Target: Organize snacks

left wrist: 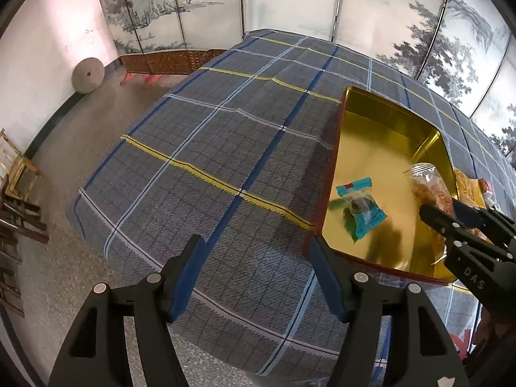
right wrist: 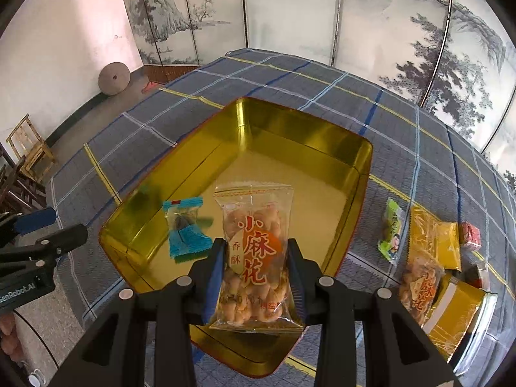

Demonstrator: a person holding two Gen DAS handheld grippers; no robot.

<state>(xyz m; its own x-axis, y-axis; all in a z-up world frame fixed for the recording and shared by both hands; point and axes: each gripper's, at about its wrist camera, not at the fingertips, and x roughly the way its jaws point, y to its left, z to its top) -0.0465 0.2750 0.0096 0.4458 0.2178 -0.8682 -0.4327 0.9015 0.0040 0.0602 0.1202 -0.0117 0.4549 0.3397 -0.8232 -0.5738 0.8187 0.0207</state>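
Note:
A gold tin box (right wrist: 290, 135) (left wrist: 380, 119) sits open on the plaid cloth. A small blue-wrapped snack (right wrist: 185, 229) (left wrist: 359, 206) lies on its floor near the left wall. My right gripper (right wrist: 254, 258) is shut on a clear packet of fried twists (right wrist: 256, 245) with red lettering, held over the tin's near part; the left wrist view shows that gripper (left wrist: 441, 213) and the packet (left wrist: 429, 187) at the tin's right side. My left gripper (left wrist: 258, 245) is open and empty over the cloth, left of the tin's near corner; its fingers (right wrist: 48, 222) show at the right wrist view's left edge.
Loose snacks lie on the cloth right of the tin: a green packet (right wrist: 391, 232), a yellow packet (right wrist: 435, 238), a second fried-twist packet (right wrist: 419, 287), a gold-wrapped pack (right wrist: 458, 309) and a small red one (right wrist: 471, 233). Folding screens stand behind the table; wooden stools (right wrist: 29, 154) are left.

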